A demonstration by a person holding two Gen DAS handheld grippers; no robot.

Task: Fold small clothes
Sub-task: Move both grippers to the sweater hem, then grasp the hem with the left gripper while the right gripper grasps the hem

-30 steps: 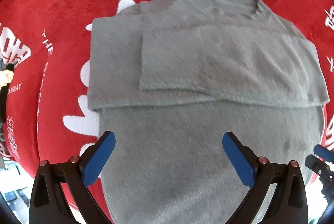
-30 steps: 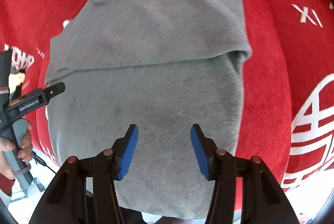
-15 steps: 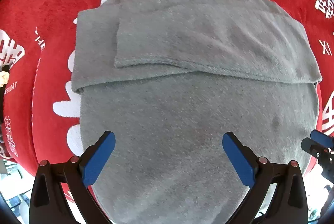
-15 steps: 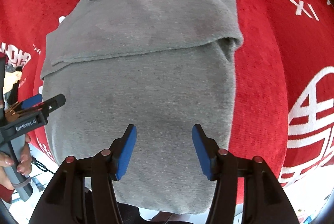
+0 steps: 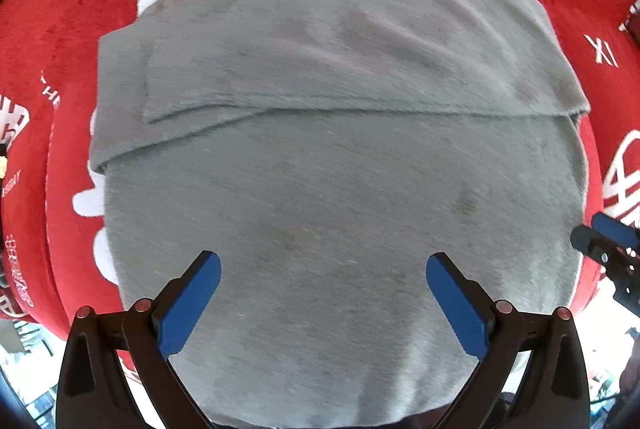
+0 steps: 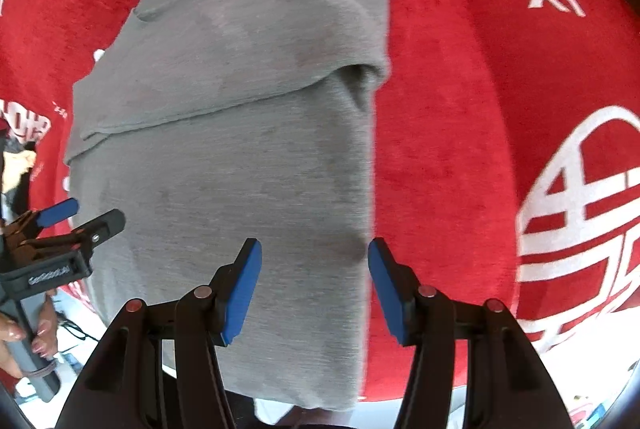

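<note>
Pulling back toward the hem over the last second, left gripper point(image 5: 323, 293) and right gripper point(image 6: 313, 277) hover with fingers spread, holding nothing; gray sweater point(image 5: 340, 157), sleeves folded in, flat on red cloth point(image 6: 460, 109), seemingly ready for bottom fold.

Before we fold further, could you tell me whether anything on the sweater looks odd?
The grey sweater has a small dark spot on its lower right body, like a stain; otherwise it lies flat, sleeves folded across.
</note>
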